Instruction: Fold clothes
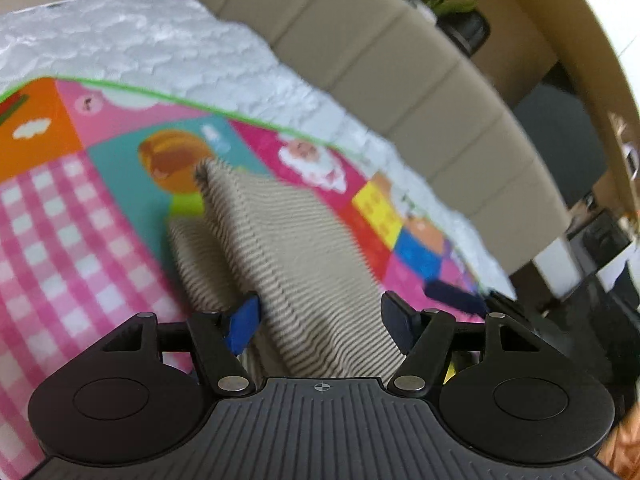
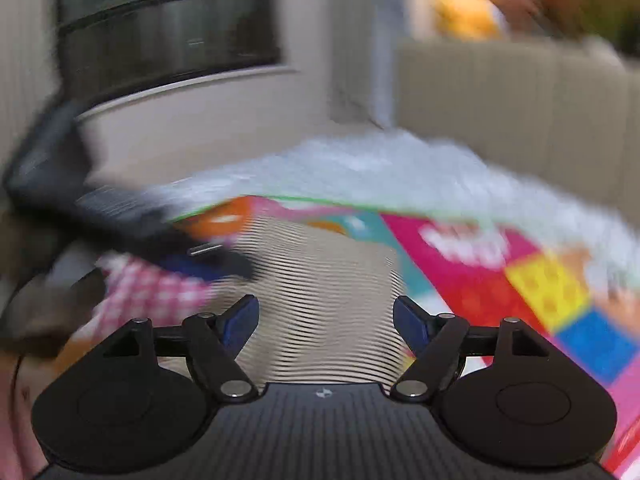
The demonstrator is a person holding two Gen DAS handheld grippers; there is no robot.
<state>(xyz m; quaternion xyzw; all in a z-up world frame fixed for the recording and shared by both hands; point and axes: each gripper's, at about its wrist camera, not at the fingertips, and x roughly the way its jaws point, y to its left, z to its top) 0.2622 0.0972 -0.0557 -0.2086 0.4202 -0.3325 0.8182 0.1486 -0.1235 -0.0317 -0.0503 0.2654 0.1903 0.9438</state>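
**Now the striped garment runs lengthwise out of both tongs**

Plainly, the relation that matters is the garment's long axis: in both wrist views the beige-and-dark striped garment (image 1: pixel 280 240) stretches straight ahead from the tongs, away along the colourful play mat (image 1: pixel 80 208) towards a white fluffy cover (image 1: pixel 160 48) and a beige sofa (image 1: pixel 400 60) beyond.

Left tongs (image 1: pixel 320 320): the 2 blue pads stand spread, with the fabric passing between them. It lies against the inner face of the right-hand pad, while a narrow gap shows at the other one, so I judge no firm pinch here, though blur leaves some doubt. A raised fold of the garment peaks further out on the mat.

Right tongs (image 2: pixel 326 320): also spread, the striped cloth (image 2: pixel 320 280) filling the space between the pads without visibly being squeezed. This view is heavily smeared. The other tool shows dark at upper left, just above the cloth.

Neither hand looks clearly nearer; both sit at the garment's near end, so the next fold probably carries that end forward.
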